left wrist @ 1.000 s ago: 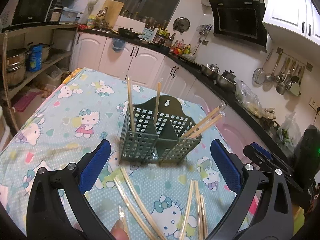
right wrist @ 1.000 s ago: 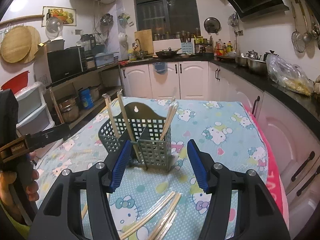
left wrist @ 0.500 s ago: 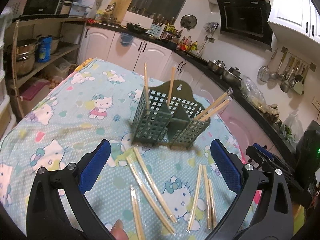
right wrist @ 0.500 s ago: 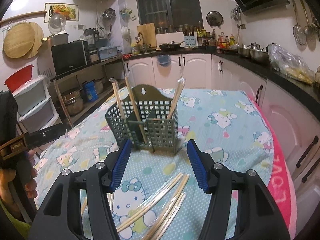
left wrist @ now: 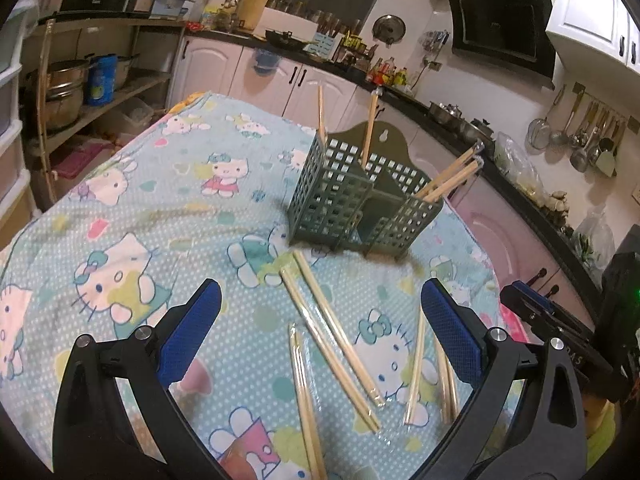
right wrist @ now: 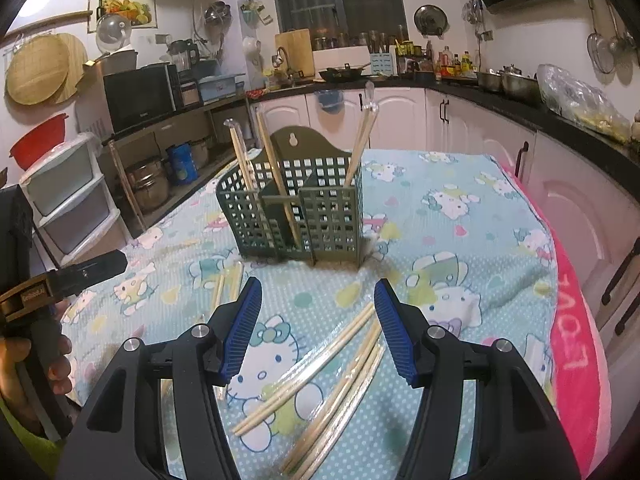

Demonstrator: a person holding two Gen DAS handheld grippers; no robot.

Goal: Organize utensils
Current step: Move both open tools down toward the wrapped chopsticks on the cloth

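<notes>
A dark green slotted utensil caddy (left wrist: 360, 204) (right wrist: 296, 216) stands on the Hello Kitty tablecloth with several wrapped wooden chopsticks upright in its compartments. Several more wrapped chopstick pairs lie loose on the cloth in front of it (left wrist: 328, 320) (right wrist: 320, 364). My left gripper (left wrist: 320, 332) is open and empty, held above the loose chopsticks. My right gripper (right wrist: 318, 328) is open and empty, also above loose chopsticks, short of the caddy. The right gripper's body shows at the right edge of the left wrist view (left wrist: 560, 328); the left one shows at the left of the right wrist view (right wrist: 60, 280).
The table (right wrist: 460, 216) has a pink towel edge (right wrist: 572, 352) on the right side. White cabinets and a black counter (right wrist: 500, 92) with pots run behind and to the right. Open shelves with pots and a microwave (right wrist: 140, 96) stand at the left.
Both grippers have pulled back from the caddy and risen, so the caddy looks farther away and more loose chopsticks show below. Both stay open and empty.
</notes>
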